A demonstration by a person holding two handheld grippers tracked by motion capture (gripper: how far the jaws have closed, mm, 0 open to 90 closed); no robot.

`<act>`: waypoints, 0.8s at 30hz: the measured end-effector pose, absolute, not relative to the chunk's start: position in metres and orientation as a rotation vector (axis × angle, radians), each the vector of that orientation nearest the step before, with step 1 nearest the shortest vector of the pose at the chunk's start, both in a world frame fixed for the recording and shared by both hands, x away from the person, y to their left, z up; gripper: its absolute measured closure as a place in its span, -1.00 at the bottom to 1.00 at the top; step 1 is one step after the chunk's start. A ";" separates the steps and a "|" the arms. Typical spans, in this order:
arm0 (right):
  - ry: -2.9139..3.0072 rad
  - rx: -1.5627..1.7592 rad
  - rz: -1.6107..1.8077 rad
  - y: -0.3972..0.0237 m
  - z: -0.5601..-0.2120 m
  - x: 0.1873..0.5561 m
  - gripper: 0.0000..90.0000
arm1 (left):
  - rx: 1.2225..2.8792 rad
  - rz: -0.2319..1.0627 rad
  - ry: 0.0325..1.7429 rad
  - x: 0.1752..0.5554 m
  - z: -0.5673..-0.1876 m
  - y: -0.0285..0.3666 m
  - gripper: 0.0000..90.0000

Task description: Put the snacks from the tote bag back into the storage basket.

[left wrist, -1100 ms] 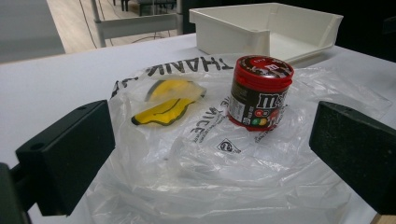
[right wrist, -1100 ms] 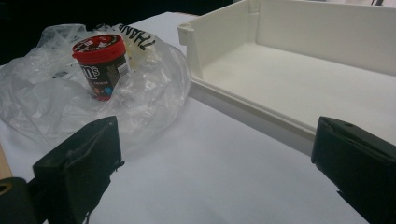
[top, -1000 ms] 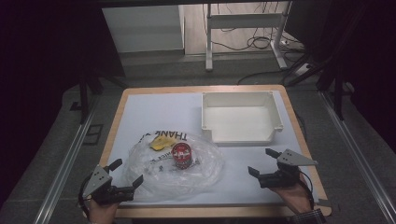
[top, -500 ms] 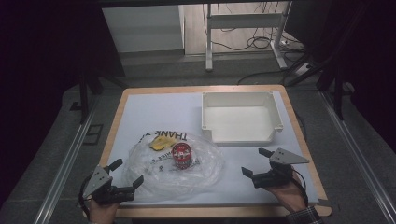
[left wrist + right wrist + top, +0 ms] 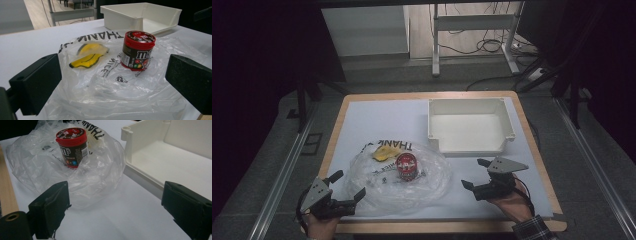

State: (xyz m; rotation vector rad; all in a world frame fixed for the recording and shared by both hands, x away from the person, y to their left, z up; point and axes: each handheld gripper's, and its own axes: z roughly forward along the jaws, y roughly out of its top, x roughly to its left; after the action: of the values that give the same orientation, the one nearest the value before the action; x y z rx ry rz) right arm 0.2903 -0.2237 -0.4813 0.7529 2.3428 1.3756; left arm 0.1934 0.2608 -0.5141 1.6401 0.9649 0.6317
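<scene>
A crumpled clear plastic bag (image 5: pixel 384 187) printed with black letters and a yellow face lies on the white table top. A red-lidded brown candy jar (image 5: pixel 406 165) stands upright among its folds. My left gripper (image 5: pixel 350 183) sits at the bag's near-left edge, open, facing the bag (image 5: pixel 100 82) and the jar (image 5: pixel 137 51). Open too, my right gripper (image 5: pixel 474 173) hovers just right of the bag. Its jaws have just been closing with nothing between them. The right gripper view (image 5: pixel 118 207) has the jar (image 5: pixel 72 147) far left and the bag (image 5: pixel 95 177) ahead.
An empty white tray (image 5: pixel 472 149) stands at the back right of the table, just beyond my right gripper; its wall (image 5: pixel 140 173) is close in the right gripper view. The table's wooden edge (image 5: pixel 442 227) runs along the front.
My right gripper has moved left toward the bag and its jaws have narrowed somewhat. The left gripper, bag and jar have stayed put.
</scene>
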 end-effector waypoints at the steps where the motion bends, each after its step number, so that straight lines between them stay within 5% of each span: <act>1: 2.343 0.753 1.376 -0.224 -0.481 0.290 -0.81 | 1.640 0.632 0.965 0.193 -0.514 0.261 -0.99; 24: 2.398 0.704 1.317 -0.199 -0.481 0.303 -0.77 | 1.633 0.623 0.962 0.193 -0.513 0.262 -0.99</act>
State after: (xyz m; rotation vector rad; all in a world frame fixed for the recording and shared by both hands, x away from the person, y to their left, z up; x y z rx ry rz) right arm 0.3031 -0.1985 -0.4805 0.7043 2.3980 1.3166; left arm 0.1934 0.2621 -0.5135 1.6330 0.9624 0.6225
